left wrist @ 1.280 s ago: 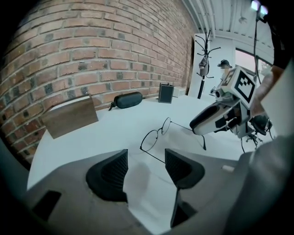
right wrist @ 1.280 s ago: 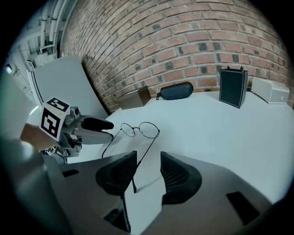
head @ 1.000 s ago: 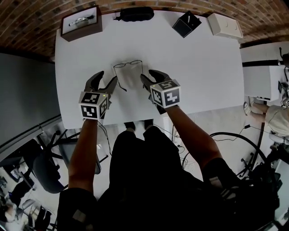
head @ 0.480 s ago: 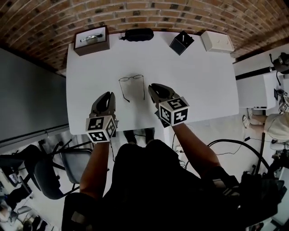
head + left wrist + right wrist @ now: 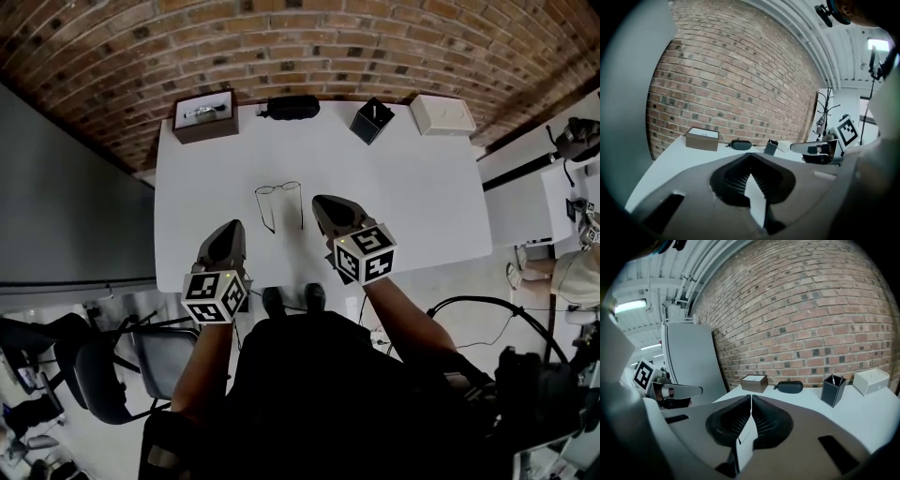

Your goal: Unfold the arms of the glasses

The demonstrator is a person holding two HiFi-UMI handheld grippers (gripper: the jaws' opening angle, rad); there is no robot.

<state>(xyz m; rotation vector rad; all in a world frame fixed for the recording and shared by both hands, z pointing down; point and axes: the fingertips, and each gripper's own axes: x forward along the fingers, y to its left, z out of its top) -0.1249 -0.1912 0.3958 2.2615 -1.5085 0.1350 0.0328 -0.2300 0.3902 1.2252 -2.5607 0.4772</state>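
Head view: the glasses (image 5: 278,190) are laid on the white table (image 5: 422,187), ahead of and between the two grippers and touched by neither. Both arms are seen swung out toward the person. The left gripper (image 5: 232,225) and right gripper (image 5: 319,200) are drawn back and raised, where a second ago they were spread beside the frame.

Left gripper view: the jaws have just been closing and are met, with nothing between them.

Right gripper view: the same is noted, the jaws pressed together and empty.

The unfolding is judged complete.

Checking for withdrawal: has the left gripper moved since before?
Yes: left gripper backed off the glasses toward the table's near edge; its jaws just closed, empty.
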